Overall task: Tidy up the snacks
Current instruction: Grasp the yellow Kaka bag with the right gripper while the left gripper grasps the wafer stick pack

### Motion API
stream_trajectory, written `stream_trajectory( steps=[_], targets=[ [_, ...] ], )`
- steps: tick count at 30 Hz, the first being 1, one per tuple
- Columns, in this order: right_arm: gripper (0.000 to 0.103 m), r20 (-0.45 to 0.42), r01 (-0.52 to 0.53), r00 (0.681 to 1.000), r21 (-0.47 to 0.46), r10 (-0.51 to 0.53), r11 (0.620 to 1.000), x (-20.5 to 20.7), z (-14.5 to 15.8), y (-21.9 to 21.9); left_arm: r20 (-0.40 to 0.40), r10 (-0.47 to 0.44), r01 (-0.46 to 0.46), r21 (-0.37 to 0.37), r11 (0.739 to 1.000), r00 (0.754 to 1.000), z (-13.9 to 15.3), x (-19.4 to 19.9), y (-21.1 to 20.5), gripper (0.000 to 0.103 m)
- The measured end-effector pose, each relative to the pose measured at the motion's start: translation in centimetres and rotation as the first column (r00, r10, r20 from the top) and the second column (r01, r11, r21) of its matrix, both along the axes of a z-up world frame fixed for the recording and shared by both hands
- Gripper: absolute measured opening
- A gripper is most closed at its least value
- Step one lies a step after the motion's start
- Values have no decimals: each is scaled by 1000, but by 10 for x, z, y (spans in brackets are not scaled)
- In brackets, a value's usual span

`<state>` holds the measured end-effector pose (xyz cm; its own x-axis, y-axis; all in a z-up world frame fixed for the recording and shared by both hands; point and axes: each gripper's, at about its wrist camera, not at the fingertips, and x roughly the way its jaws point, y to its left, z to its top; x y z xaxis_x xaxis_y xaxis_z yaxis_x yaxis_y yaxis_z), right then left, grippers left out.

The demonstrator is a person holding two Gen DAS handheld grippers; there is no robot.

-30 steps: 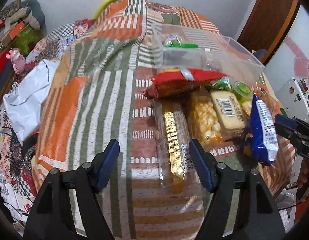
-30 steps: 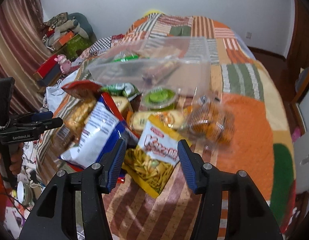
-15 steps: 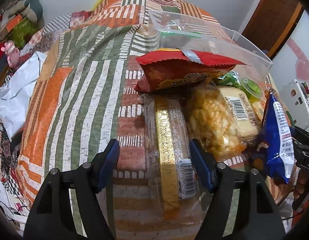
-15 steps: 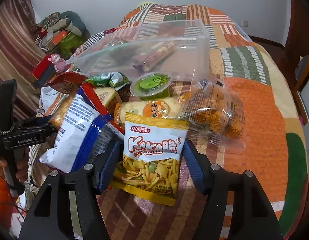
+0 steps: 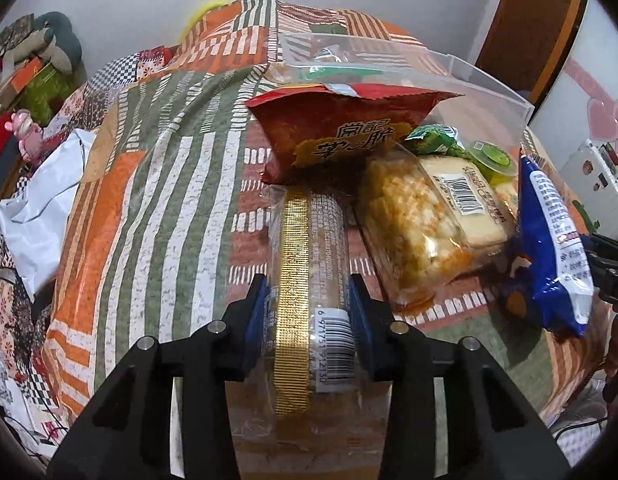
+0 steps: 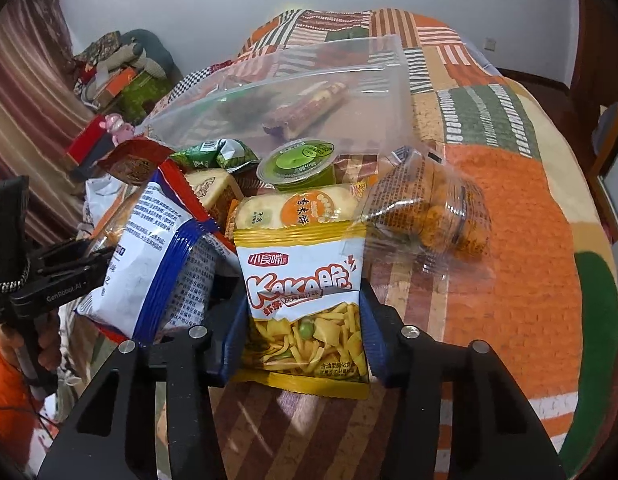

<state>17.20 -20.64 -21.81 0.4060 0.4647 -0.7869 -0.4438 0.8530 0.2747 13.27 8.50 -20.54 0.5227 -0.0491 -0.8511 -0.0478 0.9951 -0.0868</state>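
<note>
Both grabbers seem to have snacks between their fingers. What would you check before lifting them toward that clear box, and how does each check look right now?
1. Left gripper has just closed on the gold-striped packet, pads pressing both sides: ok.
2. Right gripper has just closed on the yellow Kaka bag: ok.
3. Red bag overlaps the packet's far end and may drag: not ok.
4. Blue-and-white bag leans beside the right gripper: cannot tell whether it will snag.
5. Clear box has free room: ok.

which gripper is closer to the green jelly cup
Right. The right gripper is shut on the Kaka snack bag, just in front of the green jelly cup. The left gripper clamps the gold-striped cookie sleeve across the pile.
</note>
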Motion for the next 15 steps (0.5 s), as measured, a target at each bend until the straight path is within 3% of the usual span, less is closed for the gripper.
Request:
stream_trajectory(
  steps=[9, 15],
  targets=[
    [45, 2, 25, 1000, 44, -25, 999, -8, 8, -11, 48, 37, -38, 8, 999, 998, 27, -24, 16, 39],
    [45, 58, 33, 998, 51, -36, 998, -12, 27, -14, 102, 50, -50, -8, 999, 993, 51, -36, 18, 40]
  ],
)
